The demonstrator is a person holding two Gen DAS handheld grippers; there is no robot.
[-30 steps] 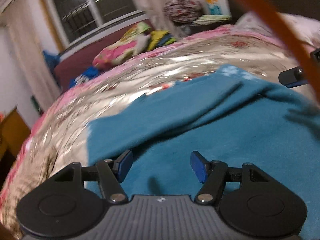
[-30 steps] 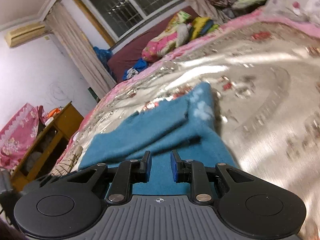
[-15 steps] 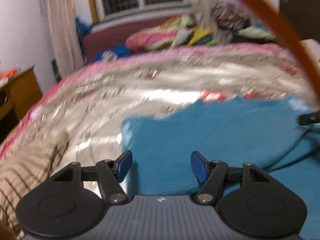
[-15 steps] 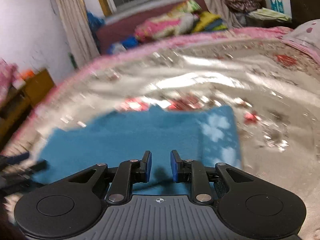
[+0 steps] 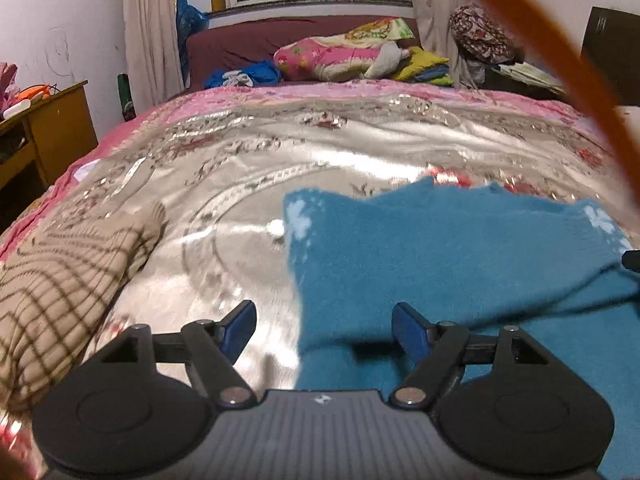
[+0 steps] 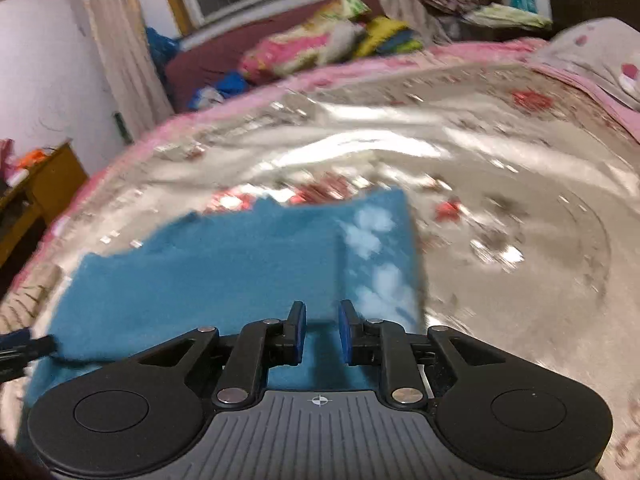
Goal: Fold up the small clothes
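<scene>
On the shiny silver, pink-edged bedspread [image 5: 360,148] we have the blue fleece garment with pale flower prints [image 5: 460,248] lying partly folded, one layer doubled over the other. Smoothing and at least one more fold seem left. Its long axis runs across both views, flowered ends at either side. Our left claw [image 5: 324,322] is opening over its edge, gripping nothing. Our right claw [image 6: 322,334] is closing, narrow, with cloth behind it; whether it pinches any we cannot tell.

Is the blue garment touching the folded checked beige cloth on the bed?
Apart. The left wrist view shows the blue garment and the checked beige cloth separated by a bare stretch of shiny bedspread.
</scene>
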